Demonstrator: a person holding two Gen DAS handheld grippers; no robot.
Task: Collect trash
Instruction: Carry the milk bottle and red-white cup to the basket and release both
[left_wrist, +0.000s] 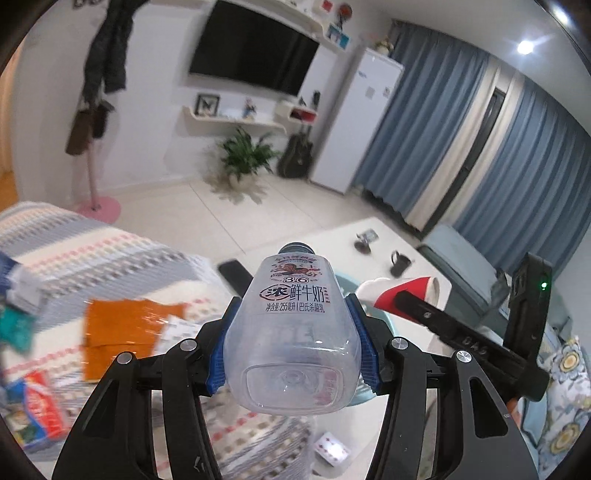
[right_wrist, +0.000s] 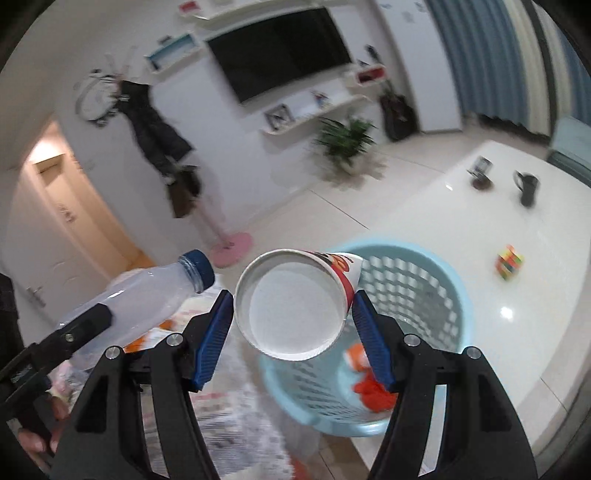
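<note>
The left gripper (left_wrist: 291, 343) pinches an empty clear milk bottle (left_wrist: 293, 332) between its blue pads, cap pointing away. The right gripper (right_wrist: 293, 332) grips a paper cup (right_wrist: 291, 304), its white base toward the camera, held over a light blue basket (right_wrist: 448, 291). Orange scraps (right_wrist: 373, 393) lie inside the basket, which sits on a white table (right_wrist: 517, 332). An orange wrapper (left_wrist: 122, 332) and other litter lie on a patterned blanket (left_wrist: 92, 251).

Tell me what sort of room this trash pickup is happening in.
Most likely a home living room: a wall-mounted TV, a potted plant on the floor below it, and a white coffee table. Blue curtains cover one side.
</note>
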